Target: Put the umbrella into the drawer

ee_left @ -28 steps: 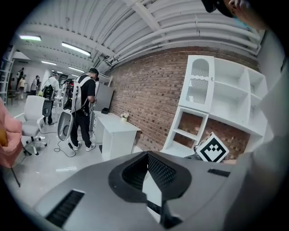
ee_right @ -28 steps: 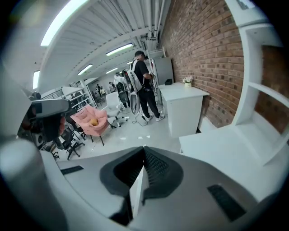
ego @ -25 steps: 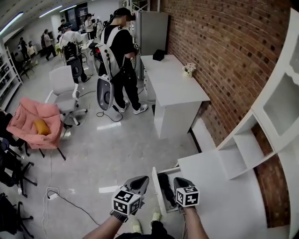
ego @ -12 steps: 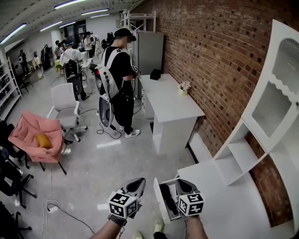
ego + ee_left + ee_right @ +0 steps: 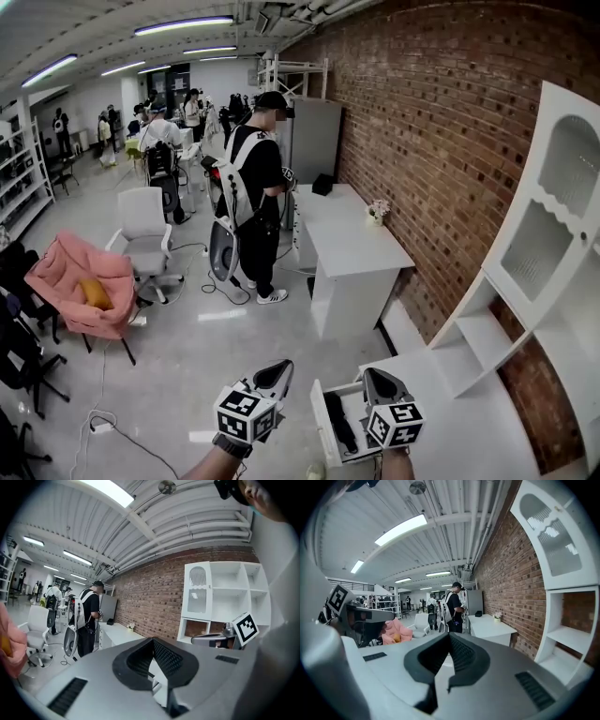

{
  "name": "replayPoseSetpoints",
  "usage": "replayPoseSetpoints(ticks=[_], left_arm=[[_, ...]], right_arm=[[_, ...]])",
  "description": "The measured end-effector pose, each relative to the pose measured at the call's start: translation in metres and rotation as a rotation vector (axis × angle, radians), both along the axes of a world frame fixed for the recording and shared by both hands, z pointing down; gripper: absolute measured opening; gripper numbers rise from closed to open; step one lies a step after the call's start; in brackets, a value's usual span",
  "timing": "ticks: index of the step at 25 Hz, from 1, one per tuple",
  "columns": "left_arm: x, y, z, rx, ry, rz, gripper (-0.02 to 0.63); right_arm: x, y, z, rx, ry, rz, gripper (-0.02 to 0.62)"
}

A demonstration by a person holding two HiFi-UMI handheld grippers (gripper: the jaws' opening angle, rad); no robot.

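A black folded umbrella (image 5: pixel 339 424) lies inside the open white drawer (image 5: pixel 320 422), low in the head view between my two grippers. My left gripper (image 5: pixel 277 371) is raised to the left of the drawer, its jaws together with nothing between them. My right gripper (image 5: pixel 376 377) is held above the drawer's right side, also shut and empty. Both point roughly level, out into the room. In the left gripper view the closed tips of the left gripper (image 5: pixel 153 642) face the brick wall. In the right gripper view the right gripper (image 5: pixel 449 637) faces the room.
The drawer belongs to a white cabinet top (image 5: pixel 469 422) under a white shelf unit (image 5: pixel 553 253) on the brick wall. A white desk (image 5: pixel 352 239) stands ahead, with a person (image 5: pixel 258 197) beside it. A pink chair (image 5: pixel 80 291) and a white office chair (image 5: pixel 145 230) are at the left.
Both grippers have risen away from the drawer, staying shut. The head view has tilted up, so the drawer and umbrella sit lower in the picture.
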State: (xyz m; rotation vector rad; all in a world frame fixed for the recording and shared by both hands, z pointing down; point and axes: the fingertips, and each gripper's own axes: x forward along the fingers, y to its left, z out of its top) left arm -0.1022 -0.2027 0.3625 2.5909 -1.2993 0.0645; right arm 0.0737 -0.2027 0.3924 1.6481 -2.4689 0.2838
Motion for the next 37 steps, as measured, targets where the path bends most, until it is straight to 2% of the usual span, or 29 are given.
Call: replayPoseSetpoints(ticks=[5, 15, 37], left_arm=[[-0.009, 0.006, -0.020, 0.044, 0.000, -0.026, 0.006], [-0.013, 0.019, -0.035, 0.095, 0.007, -0.040, 0.006], [-0.010, 0.026, -0.037, 0.113, -0.004, -0.052, 0.006]], right_arm=[[-0.001, 0.006, -0.026, 0.056, -0.001, -0.003, 0.005], [-0.007, 0.016, -0.044, 0.109, 0.017, -0.015, 0.005], [-0.009, 0.025, -0.049, 0.135, 0.016, -0.035, 0.003]])
